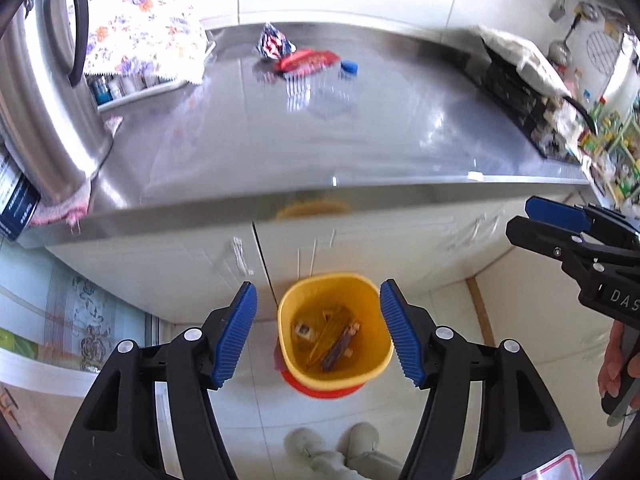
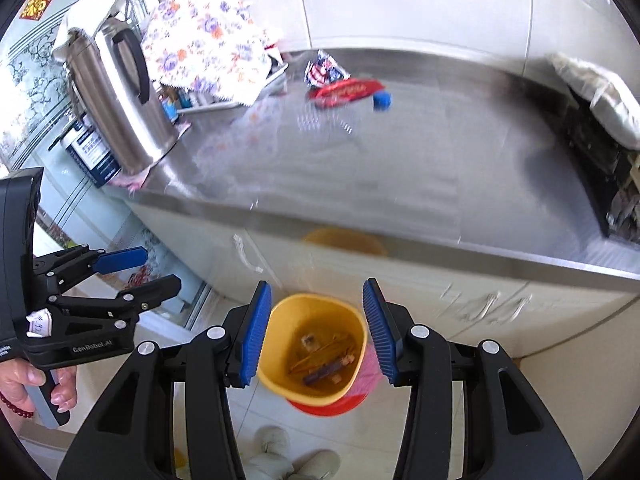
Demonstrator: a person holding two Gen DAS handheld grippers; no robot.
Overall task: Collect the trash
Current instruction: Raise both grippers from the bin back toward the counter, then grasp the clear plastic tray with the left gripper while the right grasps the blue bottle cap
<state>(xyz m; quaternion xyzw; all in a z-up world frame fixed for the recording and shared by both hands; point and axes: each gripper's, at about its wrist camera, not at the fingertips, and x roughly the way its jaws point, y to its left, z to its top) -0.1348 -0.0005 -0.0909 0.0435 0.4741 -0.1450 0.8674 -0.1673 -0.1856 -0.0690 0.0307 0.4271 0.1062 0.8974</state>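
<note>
A yellow bin point(image 1: 370, 312) stands on the floor in front of the cupboard, with several wrappers lying in it. My left gripper point(image 1: 320, 334) hangs above it, open and empty. My right gripper point(image 2: 318, 334) is also above the bin point(image 2: 316, 299), open with nothing between its pads. Each gripper shows in the other's view: the right gripper point(image 1: 520, 220) at the right edge, the left gripper point(image 2: 160, 268) at the left. At the back of the steel counter point(image 1: 280, 152) lie a crumpled blue-and-white wrapper point(image 1: 274, 42), a red wrapper point(image 1: 308, 60) and a clear bottle with a blue cap point(image 1: 342, 80).
A steel thermos jug point(image 1: 48, 92) stands at the counter's left end beside a rack under a floral cloth point(image 1: 140, 20). A black stove with a cloth on it point(image 1: 516, 76) fills the right end. The person's slippers point(image 1: 332, 448) are just behind the bin.
</note>
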